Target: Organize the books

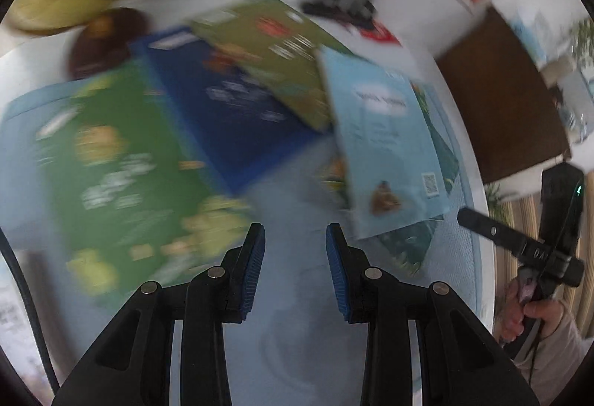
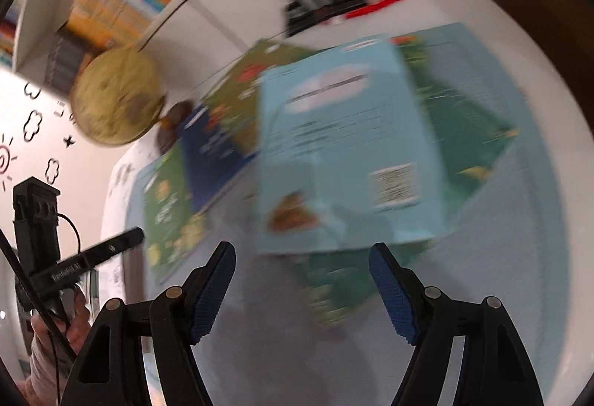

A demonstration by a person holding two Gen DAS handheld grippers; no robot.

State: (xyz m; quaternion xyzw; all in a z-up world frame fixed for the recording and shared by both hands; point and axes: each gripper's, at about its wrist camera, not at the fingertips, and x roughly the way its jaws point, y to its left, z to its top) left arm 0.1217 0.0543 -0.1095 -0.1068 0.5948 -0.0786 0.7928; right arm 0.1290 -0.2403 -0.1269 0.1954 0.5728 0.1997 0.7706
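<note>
Several books (image 1: pixel 237 101) overlap beside a globe (image 2: pixel 115 101); both tongs (image 1: pixel 296 239) (image 2: pixel 302 257) gape, gripping nothing.

five thin books are lying on the pale blue mat (image 1: pixel 458 253): a green book (image 1: pixel 122 175), a dark blue book (image 1: pixel 237 112), an olive book (image 1: pixel 274 57), a light blue book (image 1: pixel 386 146) and a teal book (image 2: pixel 460 131) sitting under the light blue one. one yellowish globe (image 2: pixel 115 97) is standing just beyond the mat's far left corner. two grippers are showing, the left gripper (image 1: pixel 296 239) and the right gripper (image 2: pixel 302 257), both hanging over the mat's near edge.
</note>
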